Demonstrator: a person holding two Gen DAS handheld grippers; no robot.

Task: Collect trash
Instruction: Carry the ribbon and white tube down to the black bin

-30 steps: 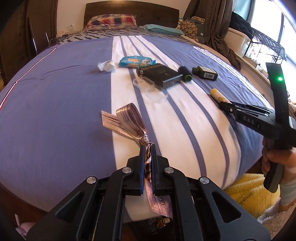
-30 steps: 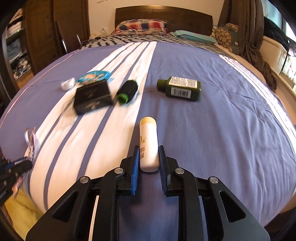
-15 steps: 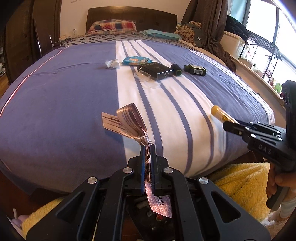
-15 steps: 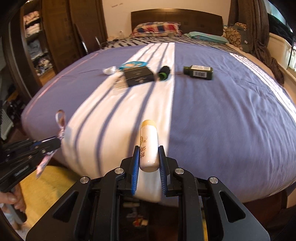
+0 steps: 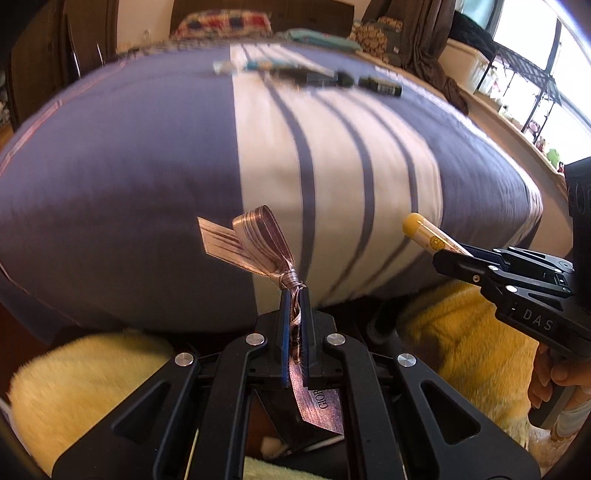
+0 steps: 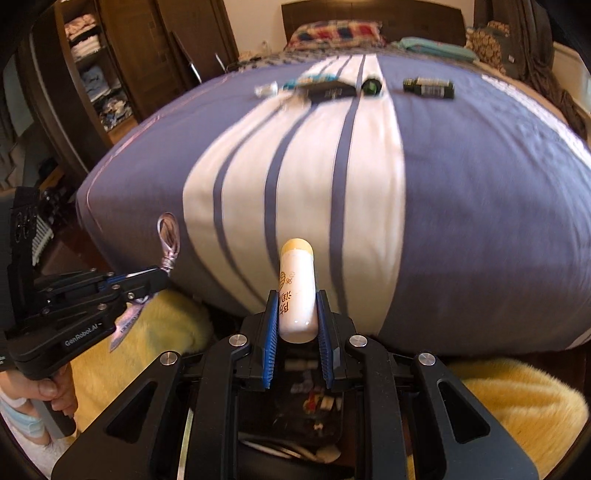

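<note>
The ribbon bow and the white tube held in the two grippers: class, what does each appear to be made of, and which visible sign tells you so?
Ribbon bow: likely woven satin or metallic fabric; it shows a silvery-pink striped sheen and holds soft folded loops.
White tube: probably glossy plastic; its smooth surface reflects light, carries printed characters, and has a yellowish cap. Its exact material cannot be confirmed.

Wrist fisheyes, side by side off foot of bed (image 5: 110, 177), angled down, facing headboard (image 6: 369, 14); both share striped bedspread (image 6: 480, 184).
</note>
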